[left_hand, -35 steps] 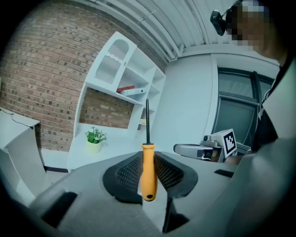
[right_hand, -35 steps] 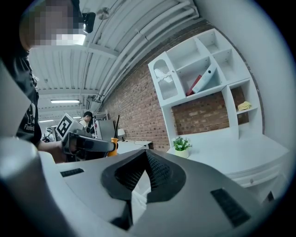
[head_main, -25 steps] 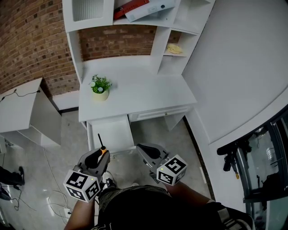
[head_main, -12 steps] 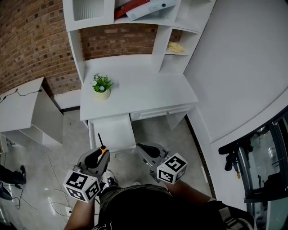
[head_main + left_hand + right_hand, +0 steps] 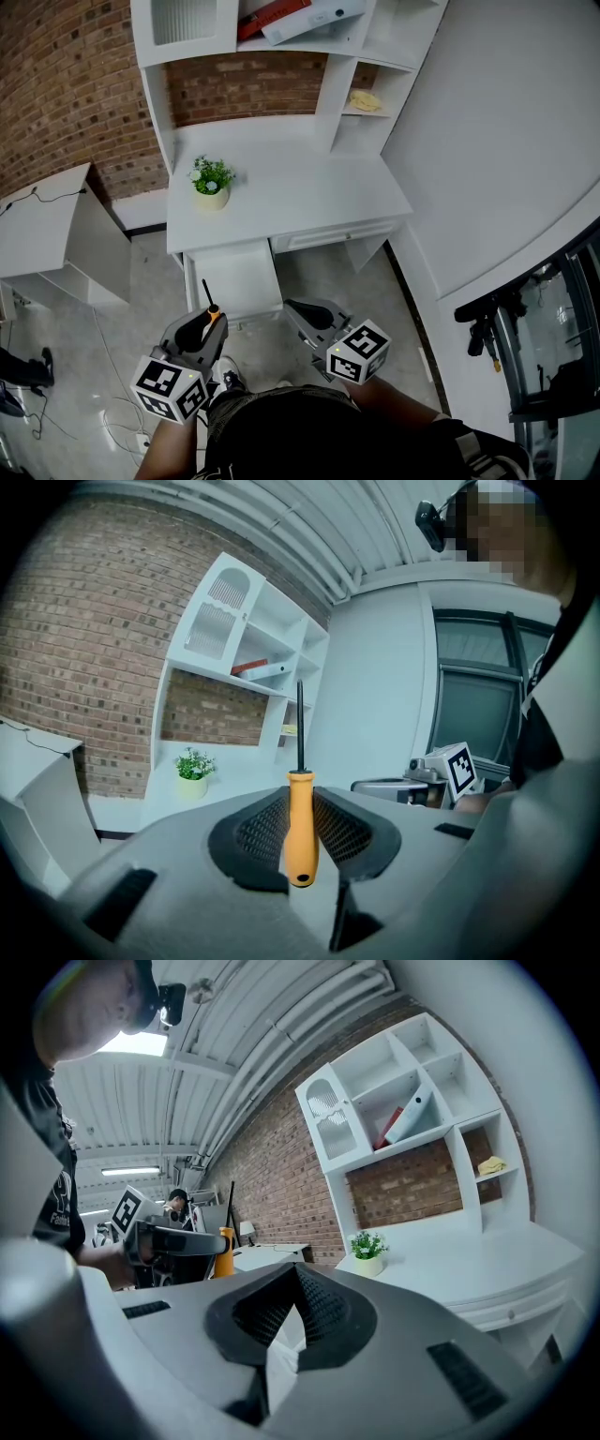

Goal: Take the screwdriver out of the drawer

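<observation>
A screwdriver (image 5: 301, 827) with an orange handle and a thin black shaft stands upright between the pads of my left gripper (image 5: 301, 803), which is shut on the handle. In the head view the screwdriver (image 5: 212, 313) sticks out of the left gripper (image 5: 208, 325), its shaft pointing toward the open white drawer (image 5: 231, 277) under the desk's left side. My right gripper (image 5: 300, 312) hovers beside it at the same height. In its own view the right gripper (image 5: 298, 1279) has its jaws together with nothing in them.
The white desk (image 5: 309, 187) carries a small potted plant (image 5: 209, 180) and a shelf unit (image 5: 281, 37) against the brick wall. A closed drawer (image 5: 333, 232) sits right of the open one. A low white table (image 5: 47, 234) stands at the left, with cables (image 5: 112, 394) on the floor.
</observation>
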